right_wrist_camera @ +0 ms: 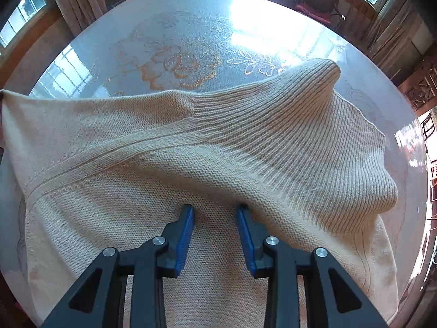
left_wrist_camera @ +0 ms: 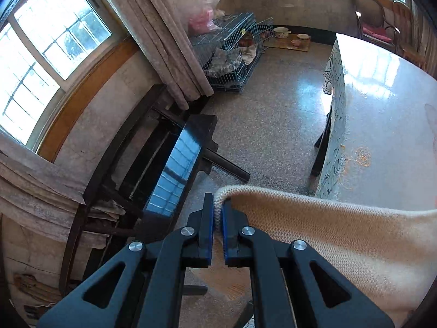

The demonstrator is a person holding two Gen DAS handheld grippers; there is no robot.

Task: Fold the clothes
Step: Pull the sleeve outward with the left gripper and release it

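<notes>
I see one cream knit sweater and it lies spread over the round table, with its ribbed collar bunched up on the far right side. My right gripper points down at the sweater, and its two blue pads stand partly apart. The pad tips sit right at a raised fold of the knit, and the flat cloth shows in the gap between them. I cannot tell if the tips press on the fold, and they do not squeeze anything. My left gripper is off past the edge of the table, over the speckled floor. Its jaws are almost closed, and they pinch one rolled edge of the sweater tight between the two blue pads. From there the sweater runs off to the right toward the table. I count one sweater, one table and two grippers. Near the wall I see two wire cages and one dark wooden bench.
</notes>
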